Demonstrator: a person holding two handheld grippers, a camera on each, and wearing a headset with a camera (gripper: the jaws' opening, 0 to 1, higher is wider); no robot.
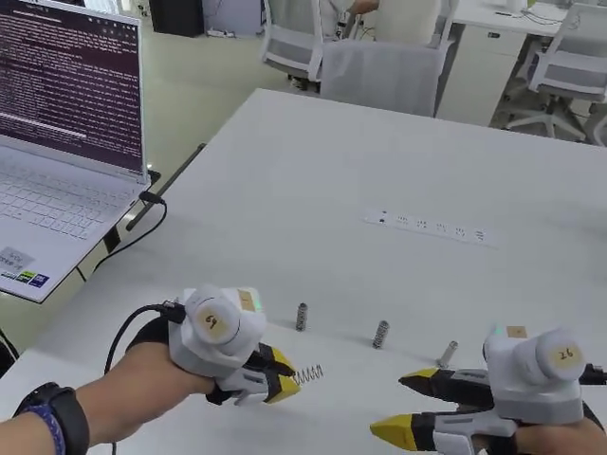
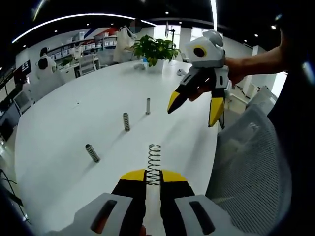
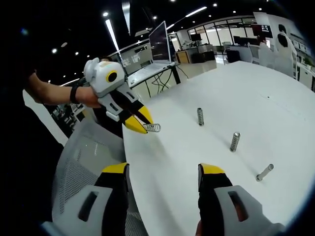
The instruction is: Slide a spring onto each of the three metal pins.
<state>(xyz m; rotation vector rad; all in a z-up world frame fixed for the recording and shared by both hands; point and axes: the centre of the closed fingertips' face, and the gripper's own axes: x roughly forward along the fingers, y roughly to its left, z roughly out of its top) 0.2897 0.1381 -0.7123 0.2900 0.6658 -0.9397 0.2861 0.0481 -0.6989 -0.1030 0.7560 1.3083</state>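
Pinching a spring (image 2: pixel 154 156), left claw (image 2: pixel 153 176) faces plant (image 2: pixel 155 48).

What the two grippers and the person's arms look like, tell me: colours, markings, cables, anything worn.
The left gripper and the right gripper both have rounded white housings and black jaws ending in yellow tips, with a small tan sticker on top of each. A black cable runs from the left gripper's back. The left wrist wears a dark wristband with a blue edge.

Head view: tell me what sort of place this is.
Probably an open-plan office: an open laptop at the left, office chairs behind, and a power strip on the white table.
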